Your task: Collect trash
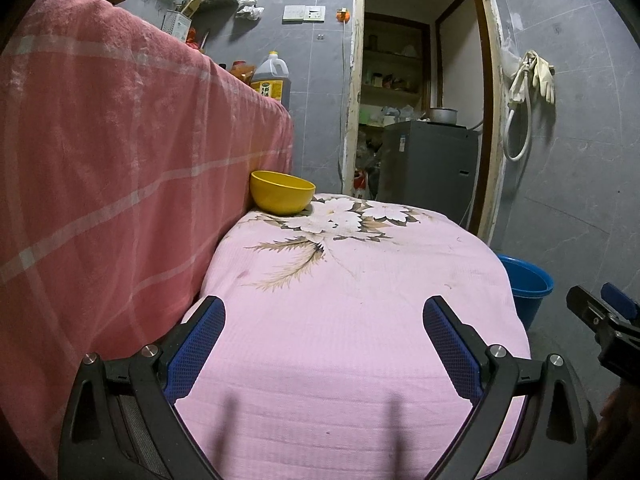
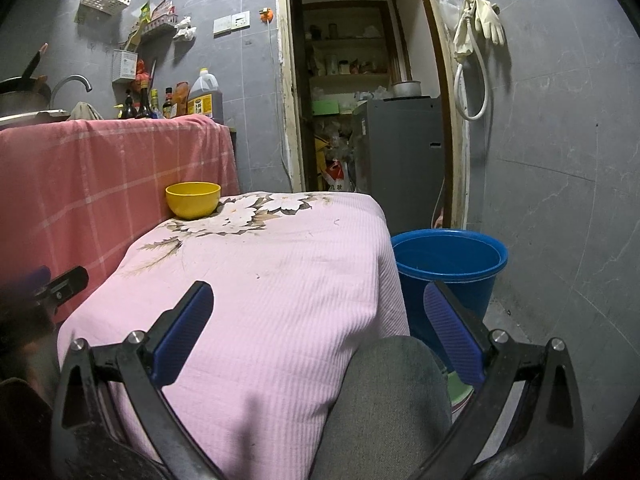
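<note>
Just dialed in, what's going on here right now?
Nothing is being handled. The left gripper and right gripper both hang open and empty over the pink floral-cloth table. A yellow plastic bowl sits at its far corner against the red checked cloth; a blue plastic bucket stands on the floor to the right. No trash is visible.

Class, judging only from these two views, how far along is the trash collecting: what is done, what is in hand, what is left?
Done: nothing can be confirmed; the pink cloth shows no loose trash, and the blue bucket looks empty as far as its inside shows. In hand: nothing; the left gripper and right gripper are both open and empty. Left: only the yellow bowl sits on the cloth; its contents are hidden.
</note>
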The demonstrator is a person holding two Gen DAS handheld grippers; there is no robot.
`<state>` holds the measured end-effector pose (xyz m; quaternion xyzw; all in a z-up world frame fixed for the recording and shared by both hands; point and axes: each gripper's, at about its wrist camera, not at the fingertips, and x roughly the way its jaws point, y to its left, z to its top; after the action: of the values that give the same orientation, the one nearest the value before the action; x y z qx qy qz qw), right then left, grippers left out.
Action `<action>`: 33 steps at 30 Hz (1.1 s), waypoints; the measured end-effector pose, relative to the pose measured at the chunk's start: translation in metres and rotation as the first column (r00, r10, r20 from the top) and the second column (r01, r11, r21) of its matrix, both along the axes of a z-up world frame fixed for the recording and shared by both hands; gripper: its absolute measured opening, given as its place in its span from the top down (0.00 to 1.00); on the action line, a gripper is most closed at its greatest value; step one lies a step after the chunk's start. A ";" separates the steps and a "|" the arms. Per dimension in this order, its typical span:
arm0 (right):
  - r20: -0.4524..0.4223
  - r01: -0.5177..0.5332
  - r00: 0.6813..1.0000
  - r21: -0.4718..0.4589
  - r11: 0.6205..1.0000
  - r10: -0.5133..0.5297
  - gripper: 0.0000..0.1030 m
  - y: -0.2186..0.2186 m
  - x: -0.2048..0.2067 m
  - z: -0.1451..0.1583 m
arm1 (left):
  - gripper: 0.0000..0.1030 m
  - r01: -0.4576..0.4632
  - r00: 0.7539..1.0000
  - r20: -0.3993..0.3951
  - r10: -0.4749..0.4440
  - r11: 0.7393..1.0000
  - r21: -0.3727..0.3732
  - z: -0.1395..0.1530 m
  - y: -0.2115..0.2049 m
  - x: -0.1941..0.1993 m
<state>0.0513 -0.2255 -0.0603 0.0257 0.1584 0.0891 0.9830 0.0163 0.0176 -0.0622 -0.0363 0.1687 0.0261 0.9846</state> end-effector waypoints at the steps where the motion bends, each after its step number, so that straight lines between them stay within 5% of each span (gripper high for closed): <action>1: 0.001 0.001 1.000 0.000 1.000 -0.001 0.00 0.000 -0.001 0.000 | 0.06 0.000 1.000 0.000 0.000 1.000 0.000 0.000 0.000 0.000; 33: -0.007 -0.003 1.000 -0.004 1.000 0.003 0.00 0.001 0.001 0.001 | 0.06 -0.001 1.000 -0.006 0.001 1.000 -0.002 -0.002 -0.003 -0.001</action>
<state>0.0521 -0.2250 -0.0596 0.0236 0.1621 0.0902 0.9824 0.0151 0.0143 -0.0643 -0.0374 0.1719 0.0263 0.9840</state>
